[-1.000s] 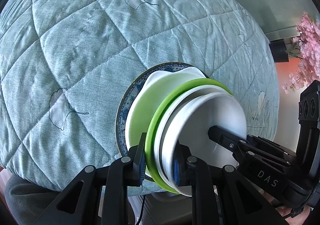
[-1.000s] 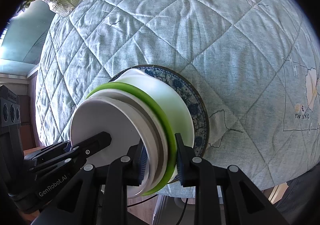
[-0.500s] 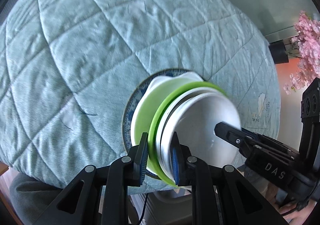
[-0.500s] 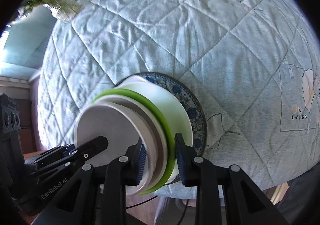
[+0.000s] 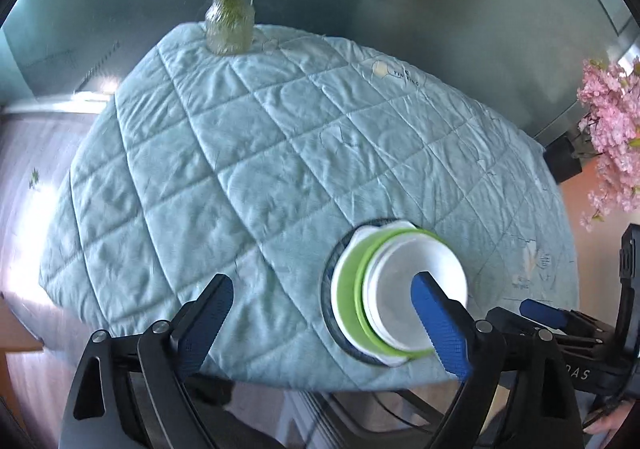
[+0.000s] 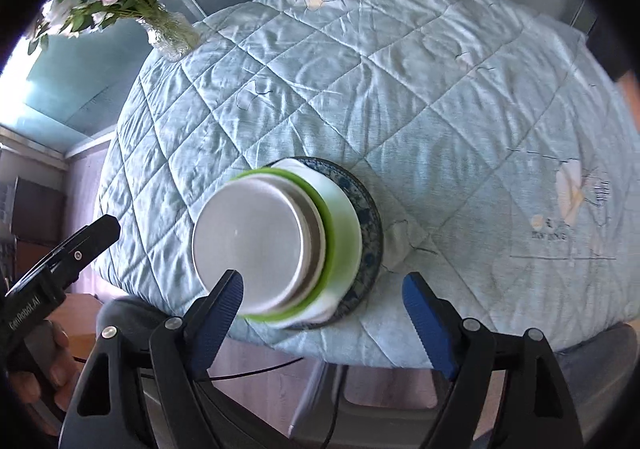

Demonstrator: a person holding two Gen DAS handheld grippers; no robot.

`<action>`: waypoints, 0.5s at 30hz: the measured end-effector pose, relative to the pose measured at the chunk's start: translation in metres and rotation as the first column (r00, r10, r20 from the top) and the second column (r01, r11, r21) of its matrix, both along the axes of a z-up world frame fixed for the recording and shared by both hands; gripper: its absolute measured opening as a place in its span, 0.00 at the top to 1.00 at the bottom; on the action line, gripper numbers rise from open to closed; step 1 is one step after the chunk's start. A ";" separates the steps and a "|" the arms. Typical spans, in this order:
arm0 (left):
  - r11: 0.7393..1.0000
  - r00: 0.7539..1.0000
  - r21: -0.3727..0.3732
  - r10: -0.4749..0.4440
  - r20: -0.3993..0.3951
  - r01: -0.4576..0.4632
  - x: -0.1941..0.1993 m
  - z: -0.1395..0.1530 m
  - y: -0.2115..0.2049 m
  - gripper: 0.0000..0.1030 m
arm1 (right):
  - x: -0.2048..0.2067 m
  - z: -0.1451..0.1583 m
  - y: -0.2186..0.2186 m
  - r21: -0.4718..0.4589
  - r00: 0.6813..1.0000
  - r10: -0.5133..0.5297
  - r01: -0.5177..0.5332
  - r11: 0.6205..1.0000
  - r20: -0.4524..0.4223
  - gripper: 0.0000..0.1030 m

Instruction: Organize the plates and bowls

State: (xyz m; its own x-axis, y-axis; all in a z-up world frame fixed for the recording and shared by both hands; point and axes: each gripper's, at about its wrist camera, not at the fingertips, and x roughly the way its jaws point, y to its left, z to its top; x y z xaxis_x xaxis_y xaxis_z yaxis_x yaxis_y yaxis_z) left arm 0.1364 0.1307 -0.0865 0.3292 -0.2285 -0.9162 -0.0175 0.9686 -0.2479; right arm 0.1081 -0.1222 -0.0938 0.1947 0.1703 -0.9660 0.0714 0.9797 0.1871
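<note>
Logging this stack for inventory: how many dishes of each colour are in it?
Blue patterned plate: 1
White dish with green inside: 1
Green-rimmed dish: 1
Plain white bowls: at least 2, nested, exact count unclear
Total: at least 5

The left gripper [image 5: 322, 323] points steeply down over the stack of bowls [image 5: 416, 289], its jaws opening with nothing pressed between them. The right gripper [image 6: 322, 315] (also aimed steeply down) is opening too, its blue pads [image 6: 426, 325] clear of the stack.
</note>
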 end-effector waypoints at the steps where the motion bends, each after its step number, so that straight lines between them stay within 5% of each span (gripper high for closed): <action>1: 1.000 1.000 -0.006 0.003 0.006 -0.003 -0.005 0.003 0.000 0.12 | -0.003 0.003 0.001 -0.004 1.000 0.005 -0.005 1.000 0.005 0.21; 4: 1.000 0.998 0.028 -0.015 0.057 0.014 -0.024 0.016 -0.009 0.12 | -0.016 0.014 0.004 -0.019 0.999 0.042 -0.041 0.999 0.033 0.28; 5: 0.998 0.996 0.049 -0.029 0.079 0.026 -0.031 0.022 -0.013 0.12 | -0.020 0.018 0.006 -0.032 0.997 0.059 -0.058 0.998 0.045 0.51; 6: 0.997 0.994 0.063 -0.049 0.099 0.043 -0.039 0.028 -0.018 0.18 | -0.026 0.022 0.009 -0.069 0.995 0.088 -0.084 0.994 0.056 0.64; 7: 0.996 0.990 0.070 -0.070 0.119 0.062 -0.046 0.034 -0.024 0.41 | -0.029 0.023 0.011 -0.090 0.993 0.103 -0.098 0.991 0.057 0.75; 8: 0.994 0.988 0.074 -0.089 0.130 0.079 -0.052 0.039 -0.028 0.60 | -0.035 0.025 0.012 -0.099 0.991 0.120 -0.113 0.989 0.066 0.75; 9: 0.992 0.986 0.084 -0.106 0.126 0.096 -0.057 0.041 -0.034 0.95 | -0.039 0.027 0.011 -0.095 0.990 0.122 -0.115 0.989 0.076 0.75; 10: 0.989 0.986 0.100 -0.123 0.117 0.112 -0.062 0.043 -0.040 0.99 | -0.043 0.029 0.010 -0.096 0.988 0.127 -0.118 0.988 0.089 0.75; 12: 0.984 0.980 0.140 -0.132 0.152 0.110 -0.075 0.052 -0.052 0.97 | -0.051 0.033 0.008 -0.088 0.984 0.132 -0.122 0.989 0.120 0.69; 14: 0.980 0.974 0.167 -0.136 0.182 0.106 -0.085 0.060 -0.063 0.74 | -0.058 0.035 0.003 -0.072 0.982 0.134 -0.125 0.990 0.132 0.23; 15: 0.980 0.973 0.176 -0.132 0.191 0.098 -0.090 0.063 -0.068 0.35 | -0.062 0.037 0.000 -0.069 0.980 0.129 -0.119 0.990 0.150 0.18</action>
State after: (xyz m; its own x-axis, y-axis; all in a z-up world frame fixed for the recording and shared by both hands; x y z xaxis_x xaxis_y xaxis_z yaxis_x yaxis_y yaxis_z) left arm 0.0468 0.0623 -0.0238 0.4906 -0.1278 -0.8620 0.1300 0.9888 -0.0726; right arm 0.0457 -0.1219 -0.0571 0.3229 0.1456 -0.9352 -0.0765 0.9889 0.1276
